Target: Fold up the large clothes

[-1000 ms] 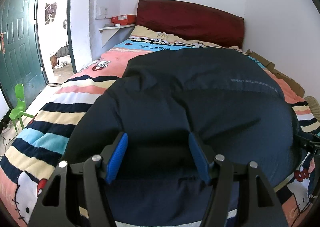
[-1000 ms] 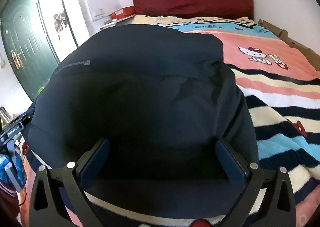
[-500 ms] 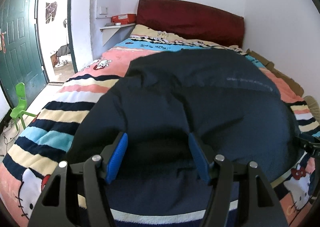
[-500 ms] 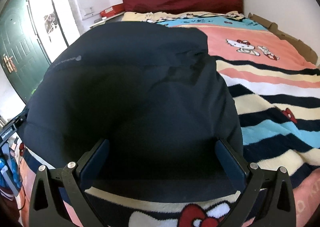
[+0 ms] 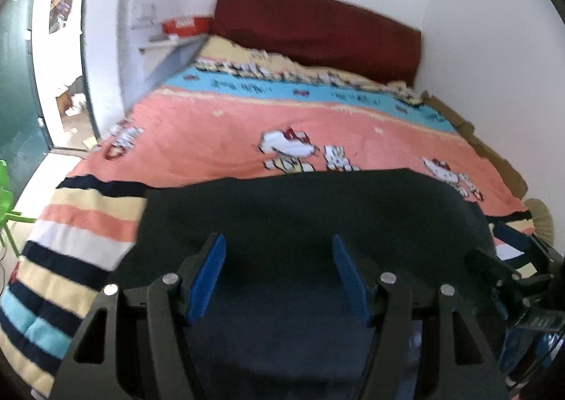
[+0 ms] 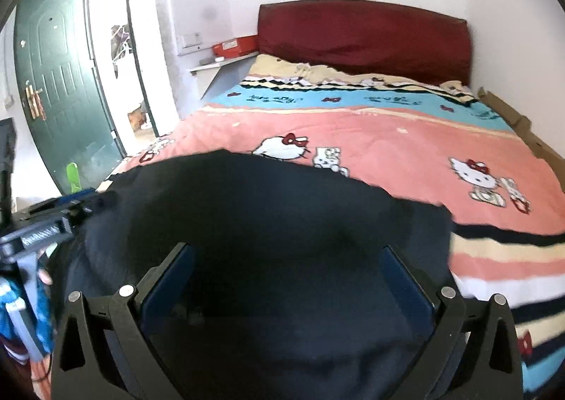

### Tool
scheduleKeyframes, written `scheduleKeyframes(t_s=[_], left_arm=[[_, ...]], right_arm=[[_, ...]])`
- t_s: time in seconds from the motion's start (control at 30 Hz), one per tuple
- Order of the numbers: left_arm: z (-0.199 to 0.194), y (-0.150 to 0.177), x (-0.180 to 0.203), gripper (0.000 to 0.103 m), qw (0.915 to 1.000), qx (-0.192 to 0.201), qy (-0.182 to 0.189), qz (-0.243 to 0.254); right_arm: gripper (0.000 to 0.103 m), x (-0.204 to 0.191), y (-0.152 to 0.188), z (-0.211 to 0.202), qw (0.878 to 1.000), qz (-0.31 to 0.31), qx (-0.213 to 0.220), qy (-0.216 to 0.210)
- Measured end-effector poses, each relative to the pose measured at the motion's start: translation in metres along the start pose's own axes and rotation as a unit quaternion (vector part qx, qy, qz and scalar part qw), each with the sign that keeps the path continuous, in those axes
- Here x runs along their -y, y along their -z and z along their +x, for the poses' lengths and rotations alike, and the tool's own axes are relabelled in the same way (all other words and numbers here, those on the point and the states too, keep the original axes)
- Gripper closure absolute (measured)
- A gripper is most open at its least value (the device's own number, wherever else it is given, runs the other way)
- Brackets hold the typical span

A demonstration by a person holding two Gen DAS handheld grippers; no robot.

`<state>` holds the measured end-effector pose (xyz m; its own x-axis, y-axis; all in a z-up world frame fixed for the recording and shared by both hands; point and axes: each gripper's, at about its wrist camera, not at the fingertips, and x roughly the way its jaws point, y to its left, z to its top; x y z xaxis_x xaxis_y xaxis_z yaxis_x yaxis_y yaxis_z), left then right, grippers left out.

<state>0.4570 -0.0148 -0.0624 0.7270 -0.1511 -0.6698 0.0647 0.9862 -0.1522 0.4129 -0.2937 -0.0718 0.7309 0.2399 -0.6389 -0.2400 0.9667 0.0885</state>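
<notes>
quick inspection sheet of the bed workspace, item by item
surface: bed with striped cartoon-cat blanket, upper part bare
job's things: dark navy garment on the near end of the bed, reaching between both sets of fingers
clutter: red box on the wall shelf; cardboard along the bed's right edge
grippers: left gripper and right gripper both with jaws apart over the garment; grip unclear
cables: nothing seen
surroundings: dark red headboard, green door open, green chair
</notes>
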Motion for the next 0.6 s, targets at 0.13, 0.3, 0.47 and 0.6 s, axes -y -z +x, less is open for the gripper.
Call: scheduleKeyframes(t_s=[0.13, 0.3, 0.47, 0.6], left_arm=[[0.031, -0.008, 0.002, 0.041, 0.9997, -0.022, -0.006, 0.012], [0.054, -0.02, -0.016, 0.041, 0.9982, -0.054, 0.009, -0.025], [0.044, -0.007, -0.058, 0.042, 0.9959, -0.055, -0.002, -0.072], [0.027, 0.005, -0.097, 0.042, 0.9892, -0.063, -0.052, -0.122]], right_arm=[[0.001, 0.003, -0.008, 0.036, 0.999, 0.005, -0.029, -0.013], [0.001, 0.032, -0.019, 0.064, 0.997, 0.054, -0.046, -0.009], [0.001, 0.069, -0.007, 0.058, 0.995, 0.085, -0.05, 0.003], [0.001, 0.114, 0.015, 0.045, 0.986, 0.154, -0.062, 0.019]])
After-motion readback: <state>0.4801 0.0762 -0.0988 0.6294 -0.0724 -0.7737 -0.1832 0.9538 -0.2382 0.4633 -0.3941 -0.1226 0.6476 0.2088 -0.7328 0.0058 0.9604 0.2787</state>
